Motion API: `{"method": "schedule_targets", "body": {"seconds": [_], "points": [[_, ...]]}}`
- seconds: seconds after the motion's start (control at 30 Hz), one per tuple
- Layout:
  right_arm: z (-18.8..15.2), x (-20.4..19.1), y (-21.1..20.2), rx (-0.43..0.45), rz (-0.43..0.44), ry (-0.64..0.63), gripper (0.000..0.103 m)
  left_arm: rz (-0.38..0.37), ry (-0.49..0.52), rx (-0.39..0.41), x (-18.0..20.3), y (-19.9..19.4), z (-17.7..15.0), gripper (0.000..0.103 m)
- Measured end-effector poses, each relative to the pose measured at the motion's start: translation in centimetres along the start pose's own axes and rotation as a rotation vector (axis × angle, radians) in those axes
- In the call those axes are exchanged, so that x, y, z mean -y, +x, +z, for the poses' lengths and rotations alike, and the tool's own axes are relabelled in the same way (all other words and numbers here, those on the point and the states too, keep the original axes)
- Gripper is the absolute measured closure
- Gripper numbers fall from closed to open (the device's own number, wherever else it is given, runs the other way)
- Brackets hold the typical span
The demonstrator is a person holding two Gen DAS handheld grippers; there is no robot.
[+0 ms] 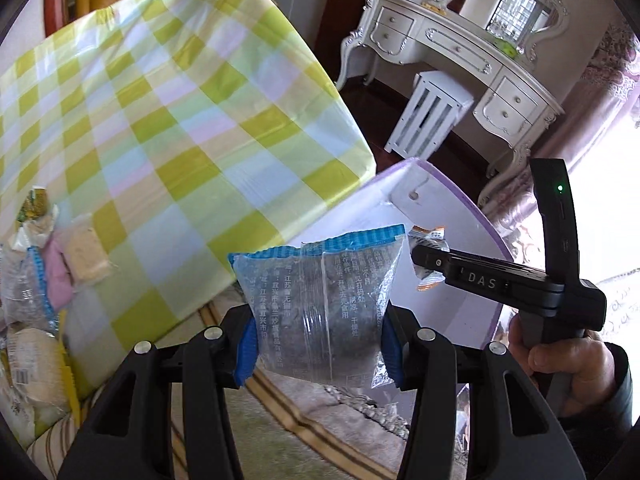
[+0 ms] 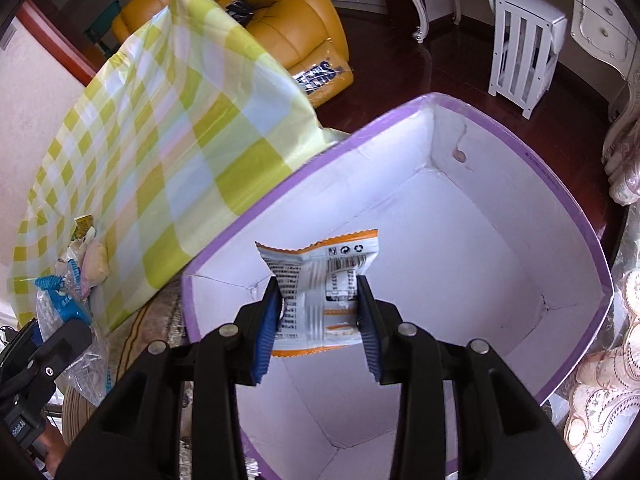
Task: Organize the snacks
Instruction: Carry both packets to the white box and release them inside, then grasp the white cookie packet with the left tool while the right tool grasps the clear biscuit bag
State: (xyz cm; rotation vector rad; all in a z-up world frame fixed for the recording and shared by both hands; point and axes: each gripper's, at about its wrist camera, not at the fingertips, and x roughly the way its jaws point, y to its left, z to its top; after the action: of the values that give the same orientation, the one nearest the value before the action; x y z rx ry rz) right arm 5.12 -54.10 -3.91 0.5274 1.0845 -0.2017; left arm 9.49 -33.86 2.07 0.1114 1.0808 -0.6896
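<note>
Blue-edged clear snack packet (image 1: 316,304) is clamped between the two blue pads of the left gripper (image 1: 318,344), held upright with its printed back facing the camera. Ahead of these tongs and to their left lies a table under a green-and-white checked cloth (image 1: 168,120); a heap of other snack packets (image 1: 44,280) rests on the cloth at the tongs' far left. To the right of the left tongs, a hand (image 1: 560,356) grips the handle of the other tool.

Right gripper (image 2: 318,320) is closed on an orange-and-white snack packet (image 2: 320,292), pinched at its middle so the wrapper creases inward. This packet hangs directly above the open interior of a white box with a purple rim (image 2: 568,200), whose floor shows bare beneath and beyond the tongs. The checked table stands to the left of the right tongs, just beside the box. A white slatted stool (image 2: 524,52) stands well beyond the box.
</note>
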Motion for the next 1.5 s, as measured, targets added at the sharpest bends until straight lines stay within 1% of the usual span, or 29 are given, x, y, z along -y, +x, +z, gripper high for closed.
{"method": "schedule_targets", "body": {"seconds": [0.13,0.23,0.27,0.33,0.37,0.4,0.43,0.47,0.5,0.53,0.57,0.67,0.8,0.83,0.9,1.03,1.07,1.1,1.17,1.23,1.3,1.37,1.5], "points": [[-0.6,2.3,0.6,-0.024,-0.034,0.052,0.065,-0.039,0.039,-0.069,1.8,2.1,-0.3,0.054],[-0.8,3.4,1.1,-0.038,-0.062,0.066,0.063,-0.068,0.056,-0.097,2.5,2.8,-0.3,0.052],[-0.9,3.6,1.2,-0.045,-0.069,0.069,0.063,-0.08,0.059,-0.108,2.6,3.1,-0.3,0.051],[-0.9,3.8,1.4,-0.053,-0.067,0.081,0.061,-0.086,0.057,-0.112,2.7,3.3,-0.3,0.041],[-0.9,3.9,1.5,-0.054,-0.069,0.081,0.058,-0.086,0.057,-0.11,2.7,3.3,-0.4,0.038],[-0.8,3.8,1.5,-0.051,-0.077,0.081,0.05,-0.086,0.055,-0.102,2.6,3.1,-0.4,0.03],[-0.8,3.8,1.4,-0.044,-0.085,0.081,0.044,-0.08,0.051,-0.089,2.5,2.8,-0.3,0.022],[-0.7,3.7,1.2,-0.033,-0.093,0.08,0.035,-0.072,0.047,-0.074,2.5,2.5,-0.3,0.02],[-0.6,3.6,1.1,-0.021,-0.098,0.078,0.031,-0.068,0.046,-0.061,2.4,2.2,-0.3,0.017],[-0.5,3.4,0.9,-0.009,-0.107,0.075,0.03,-0.061,0.044,-0.05,2.4,1.9,-0.3,0.015],[-0.4,3.2,0.7,0.007,-0.124,0.071,0.026,-0.048,0.042,-0.035,2.3,1.5,-0.3,0.015],[-0.1,2.2,-0.2,0.067,-0.202,0.04,0.026,-0.006,0.053,0.008,2.1,0.5,-0.4,0.013],[0.3,0.4,-1.3,0.154,-0.247,-0.009,0.023,0.052,0.058,0.064,1.4,-1.1,-0.6,0.011],[0.5,-0.1,-1.5,0.168,-0.243,-0.016,0.022,0.068,0.053,0.081,1.1,-1.6,-0.7,0.009],[0.7,-1.2,-1.7,0.171,-0.209,-0.039,0.022,0.12,0.044,0.117,0.3,-2.6,-0.8,0.007],[1.0,-3.8,-1.7,0.158,-0.128,-0.079,0.022,0.255,0.015,0.189,-1.7,-5.0,-1.1,0.004],[1.0,-4.7,-1.7,0.154,-0.118,-0.099,0.019,0.279,0.009,0.204,-2.3,-5.5,-1.1,0.004],[1.0,-5.6,-1.7,0.156,-0.113,-0.122,0.014,0.298,0.003,0.216,-2.9,-6.1,-1.3,0.004],[0.8,-7.4,-2.1,0.188,-0.13,-0.164,0.008,0.331,-0.024,0.225,-4.3,-6.9,-1.5,0.004],[0.8,-8.9,-2.5,0.212,-0.146,-0.19,0.006,0.348,-0.059,0.231,-5.8,-7.5,-1.9,0.004],[0.7,-10.0,-2.8,0.22,-0.125,-0.212,0.006,0.357,-0.091,0.237,-7.4,-8.0,-2.3,0.004],[0.7,-11.1,-3.0,0.232,-0.105,-0.222,0.006,0.347,-0.124,0.238,-8.8,-8.4,-2.9,0.004],[0.4,-13.6,-2.8,0.223,-0.063,-0.266,0.005,0.362,-0.208,0.238,-11.5,-9.4,-3.9,0.004]]}}
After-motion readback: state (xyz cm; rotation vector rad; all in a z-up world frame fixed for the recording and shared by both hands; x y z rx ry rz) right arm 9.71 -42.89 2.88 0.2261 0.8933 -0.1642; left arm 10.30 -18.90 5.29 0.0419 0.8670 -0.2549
